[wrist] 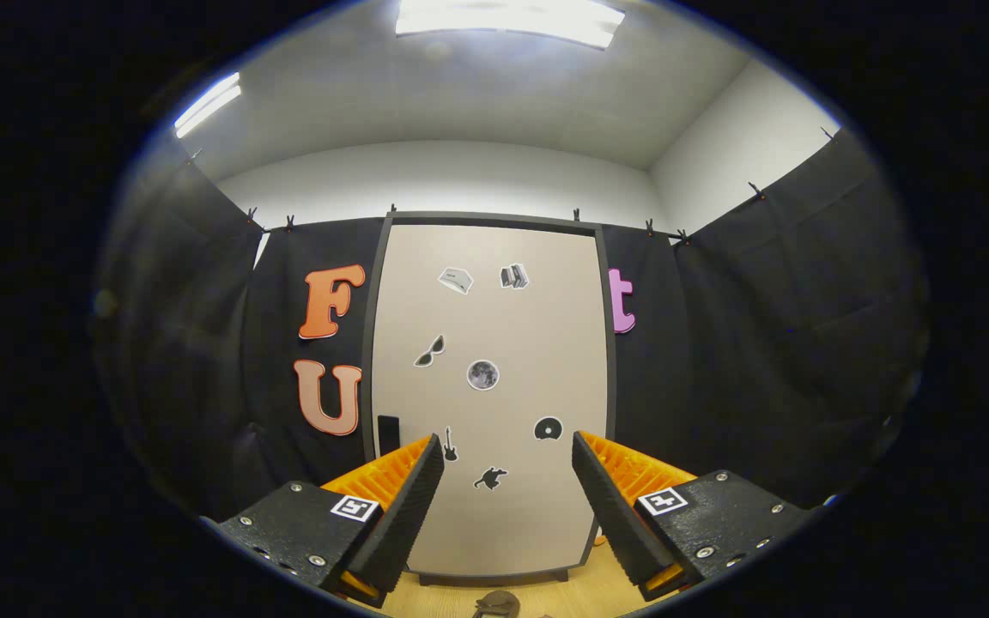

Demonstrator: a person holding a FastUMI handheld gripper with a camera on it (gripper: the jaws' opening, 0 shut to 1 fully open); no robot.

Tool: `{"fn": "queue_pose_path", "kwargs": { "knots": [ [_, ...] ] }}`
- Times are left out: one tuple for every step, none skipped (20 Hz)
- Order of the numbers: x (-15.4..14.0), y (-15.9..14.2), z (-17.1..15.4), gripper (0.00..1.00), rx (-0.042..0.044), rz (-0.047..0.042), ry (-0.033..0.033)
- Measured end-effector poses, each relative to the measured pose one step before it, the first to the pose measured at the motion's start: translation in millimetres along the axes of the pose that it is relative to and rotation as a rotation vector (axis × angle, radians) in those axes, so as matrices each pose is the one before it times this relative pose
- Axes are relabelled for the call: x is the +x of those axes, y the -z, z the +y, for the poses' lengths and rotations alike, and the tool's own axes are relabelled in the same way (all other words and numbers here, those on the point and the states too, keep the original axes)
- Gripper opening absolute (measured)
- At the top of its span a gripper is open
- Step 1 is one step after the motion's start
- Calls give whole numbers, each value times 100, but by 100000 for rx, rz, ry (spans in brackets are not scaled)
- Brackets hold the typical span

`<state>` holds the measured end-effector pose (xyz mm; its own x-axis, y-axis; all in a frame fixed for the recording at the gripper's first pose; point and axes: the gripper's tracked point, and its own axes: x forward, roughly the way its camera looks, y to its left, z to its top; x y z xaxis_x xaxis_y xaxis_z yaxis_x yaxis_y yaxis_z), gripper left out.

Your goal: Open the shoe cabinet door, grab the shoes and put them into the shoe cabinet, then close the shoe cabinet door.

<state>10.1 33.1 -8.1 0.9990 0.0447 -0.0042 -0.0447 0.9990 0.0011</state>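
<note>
The shoe cabinet [494, 343] stands upright straight ahead of the fingers, a tall beige door in a dark frame, shut, with several small stickers on it. A dark handle [388, 434] sits on the door's left edge, just above the left finger. My gripper [507, 455] is open, fingers spread wide, nothing between them, and some way short of the door. A brown shoe [496, 604] lies on the wooden floor below and between the fingers, only its top showing.
Black cloth walls [761, 343] close the booth on both sides of the cabinet. The light wooden floor [580, 588] runs from the cabinet's foot toward me. White walls and ceiling lights are above.
</note>
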Motion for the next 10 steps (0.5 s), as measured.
{"fn": "queue_pose_path", "kwargs": {
  "knots": [
    [178, 228, 556, 94, -1, 441, -568],
    [231, 314, 646, 94, 266, 463, -683],
    [195, 248, 765, 94, 417, 403, -732],
    [363, 327, 729, 94, 417, 528, -533],
    [190, 382, 720, 94, 266, 386, -320],
    [448, 313, 748, 94, 127, 323, -388],
    [264, 345, 798, 94, 200, 369, -406],
    [306, 388, 746, 94, 452, 517, -232],
    [294, 340, 575, 94, 159, 136, 219],
    [227, 264, 439, 94, -341, 201, 712]
  ]
}}
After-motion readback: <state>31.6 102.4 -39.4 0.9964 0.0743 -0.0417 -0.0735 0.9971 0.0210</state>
